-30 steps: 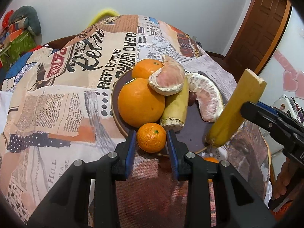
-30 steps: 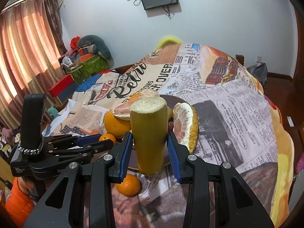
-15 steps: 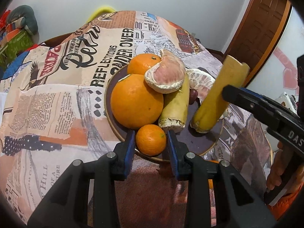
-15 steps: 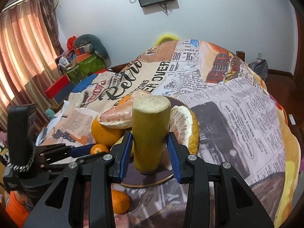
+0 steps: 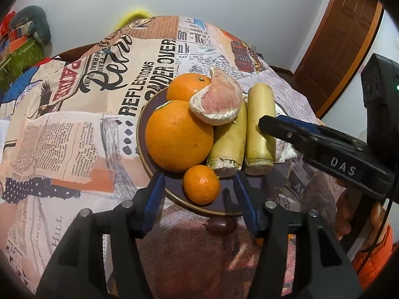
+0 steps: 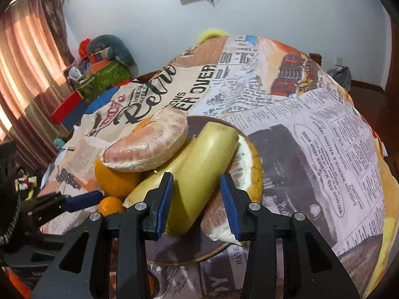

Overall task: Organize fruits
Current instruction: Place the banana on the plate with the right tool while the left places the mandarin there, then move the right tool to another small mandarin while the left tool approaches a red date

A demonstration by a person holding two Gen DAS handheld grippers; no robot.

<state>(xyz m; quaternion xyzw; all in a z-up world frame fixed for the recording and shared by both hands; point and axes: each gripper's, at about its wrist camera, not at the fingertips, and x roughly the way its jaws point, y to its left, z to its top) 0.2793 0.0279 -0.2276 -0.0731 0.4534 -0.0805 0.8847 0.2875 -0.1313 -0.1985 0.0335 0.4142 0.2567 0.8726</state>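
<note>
Cane (image 6: 199, 174) lay lengthwise between my right gripper (image 6: 197, 204) jaws, barely released; left gripper (image 5: 199, 199) jaws opened off mandarin (image 5: 201, 184).

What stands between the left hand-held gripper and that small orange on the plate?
Nothing visible. The small orange lies on the plate between the left hand-held gripper's jaws, which have just been opening; neither pad touches it.

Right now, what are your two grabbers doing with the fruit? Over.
Left gripper jaws just opening, small orange loose between them on the plate. Right gripper open around the cane piece, laid beside the other. Nothing blocking.
</note>
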